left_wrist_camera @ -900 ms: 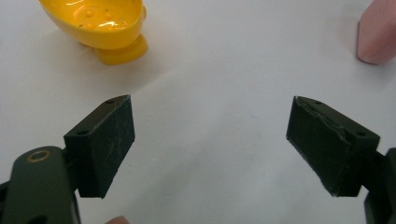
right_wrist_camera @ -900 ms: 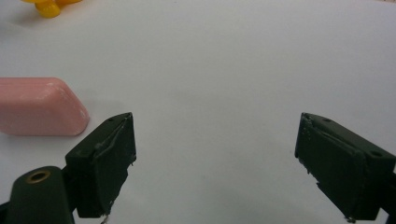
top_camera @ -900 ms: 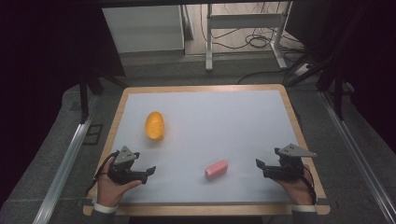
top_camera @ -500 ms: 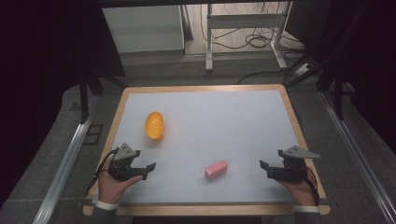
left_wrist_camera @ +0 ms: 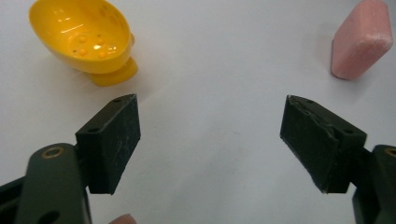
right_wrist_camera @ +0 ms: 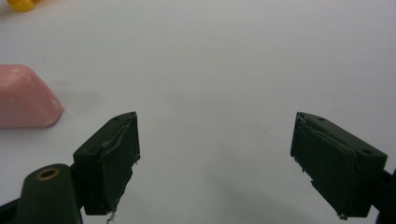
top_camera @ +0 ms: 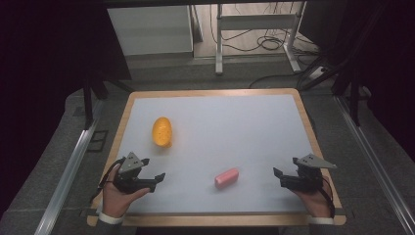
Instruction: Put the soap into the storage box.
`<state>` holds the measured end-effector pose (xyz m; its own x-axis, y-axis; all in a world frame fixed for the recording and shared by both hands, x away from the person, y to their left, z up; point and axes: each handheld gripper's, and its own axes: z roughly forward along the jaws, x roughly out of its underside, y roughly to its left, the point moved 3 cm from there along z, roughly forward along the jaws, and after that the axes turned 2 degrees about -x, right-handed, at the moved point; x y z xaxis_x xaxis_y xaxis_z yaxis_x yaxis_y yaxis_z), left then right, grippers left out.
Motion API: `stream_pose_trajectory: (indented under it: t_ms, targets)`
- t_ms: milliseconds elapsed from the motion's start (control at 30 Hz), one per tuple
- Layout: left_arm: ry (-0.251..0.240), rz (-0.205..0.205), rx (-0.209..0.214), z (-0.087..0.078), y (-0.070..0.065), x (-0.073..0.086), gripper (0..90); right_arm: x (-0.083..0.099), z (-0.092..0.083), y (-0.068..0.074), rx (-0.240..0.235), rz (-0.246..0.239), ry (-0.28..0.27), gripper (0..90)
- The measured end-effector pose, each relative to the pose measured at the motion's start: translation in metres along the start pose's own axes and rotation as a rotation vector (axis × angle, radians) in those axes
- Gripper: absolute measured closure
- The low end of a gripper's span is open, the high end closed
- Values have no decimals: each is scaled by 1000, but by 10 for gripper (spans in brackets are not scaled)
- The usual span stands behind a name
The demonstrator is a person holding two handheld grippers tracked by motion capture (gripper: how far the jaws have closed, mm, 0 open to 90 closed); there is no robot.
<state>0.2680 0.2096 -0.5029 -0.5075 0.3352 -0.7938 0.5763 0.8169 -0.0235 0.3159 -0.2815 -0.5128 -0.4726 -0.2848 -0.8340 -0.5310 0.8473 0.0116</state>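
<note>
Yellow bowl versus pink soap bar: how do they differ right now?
The yellow bowl is a hollow, footed, glossy oval cup tipped on its side; the pink soap bar is a solid, matte block lying flat. The bowl looks larger and sits farther up the table. Both lie untouched.

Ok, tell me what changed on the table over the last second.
Very little. The right tool has slid slightly rightward, away from the pink block; nothing was taken hold of or let go. The left tool stays open and empty, and the yellow bowl and pink block lie where they were.
</note>
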Motion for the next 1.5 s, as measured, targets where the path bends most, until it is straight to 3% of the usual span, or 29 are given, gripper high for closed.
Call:
stream_pose_trajectory:
  t_ms: [300,667,1000,1067,1233,1500]
  targets:
    - [-15,-7,-17,3,-4,-3,234,2,5,-2,-29,14,10,151]
    - [13,57,10,2,-23,-22,215,2,9,-9,-51,52,4,151]
    - [34,93,38,7,-31,-37,234,4,11,-6,-40,35,11,151]
    - [38,101,40,8,-34,-40,232,5,11,-4,-55,22,19,151]
    - [36,80,64,11,-36,-42,234,5,11,-1,-52,14,22,151]
    - [53,120,78,16,-45,-49,235,5,12,-2,-48,17,27,151]
